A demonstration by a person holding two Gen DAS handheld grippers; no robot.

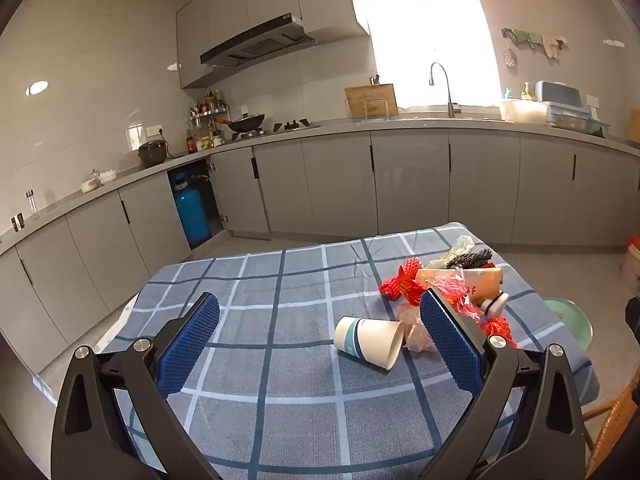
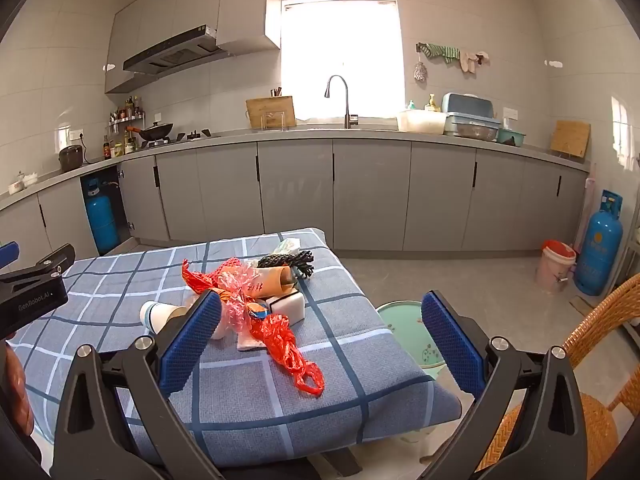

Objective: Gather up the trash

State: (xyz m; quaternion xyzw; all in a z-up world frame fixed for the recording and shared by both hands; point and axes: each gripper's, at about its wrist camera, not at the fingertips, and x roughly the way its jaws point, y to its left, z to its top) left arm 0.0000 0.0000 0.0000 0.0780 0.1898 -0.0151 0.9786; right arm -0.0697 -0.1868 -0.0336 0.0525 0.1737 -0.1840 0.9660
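A pile of trash lies on the blue checked tablecloth: a tipped white paper cup, red foam netting, a red plastic bag, a tan tube, a black net piece and a white sponge block. My left gripper is open and empty, above the cloth, with the cup just inside its right finger. My right gripper is open and empty, hovering over the table's right edge near the red bag. The cup also shows in the right wrist view.
A pale green bin stands on the floor right of the table. A wicker chair is at the near right. Grey kitchen cabinets run behind, with a blue gas cylinder and a pink bucket at the right wall.
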